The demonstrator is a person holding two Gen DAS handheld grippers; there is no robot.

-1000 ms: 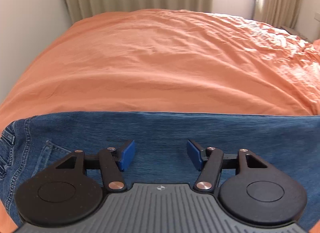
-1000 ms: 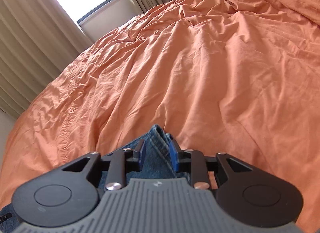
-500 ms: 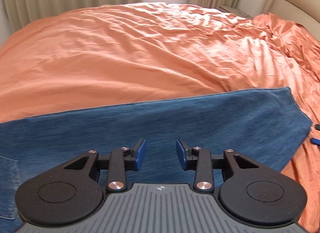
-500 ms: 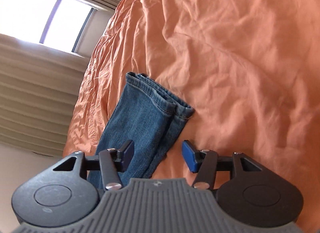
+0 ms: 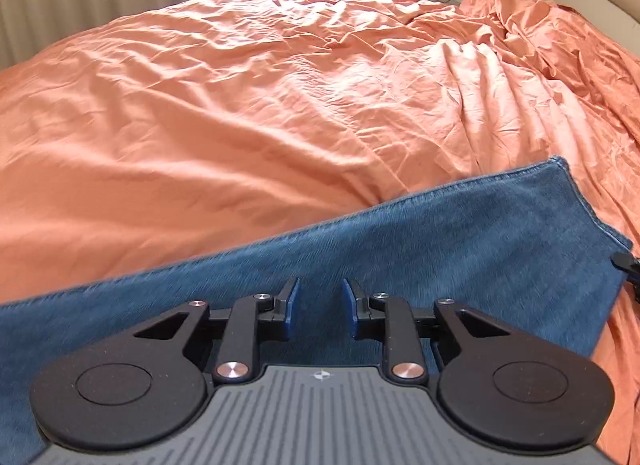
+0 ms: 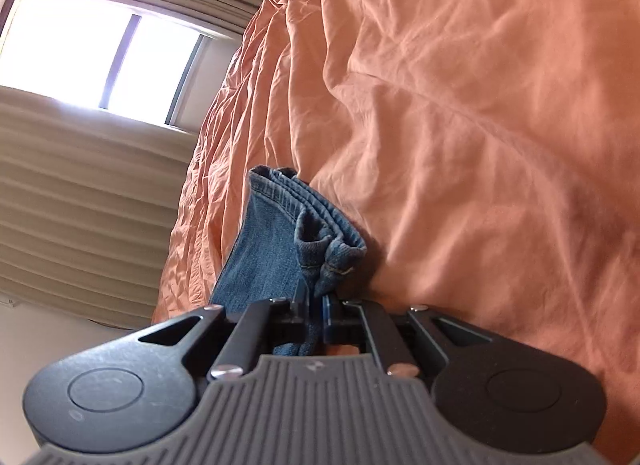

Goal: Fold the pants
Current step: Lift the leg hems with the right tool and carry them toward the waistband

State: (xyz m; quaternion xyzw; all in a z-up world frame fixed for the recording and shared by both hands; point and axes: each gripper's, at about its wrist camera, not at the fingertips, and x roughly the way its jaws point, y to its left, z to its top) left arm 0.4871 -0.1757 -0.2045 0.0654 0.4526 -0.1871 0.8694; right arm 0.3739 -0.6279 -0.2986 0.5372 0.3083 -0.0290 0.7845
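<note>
right tongs (image 6: 316,301) now clamped on jeans hem (image 6: 320,225), left tongs (image 5: 318,307) narrowed, slid toward hem

The jeans (image 5: 460,249) run off the left wrist view's lower left edge, their weave blurred. At that view's right edge, a dark part (image 5: 628,265) is cut off, unidentifiable.

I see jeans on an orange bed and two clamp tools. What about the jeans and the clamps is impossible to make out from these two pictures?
- Jeans, left wrist view: the waist end is cut off by the left and bottom edges and covered by the left gripper.
- Left gripper: whether its fingertips touch the denim; the cloth is motion-blurred.
- Right gripper, right wrist view: how many denim layers it pinches; its own body hides the fold.
- Hem: stitching detail is blurred.
</note>
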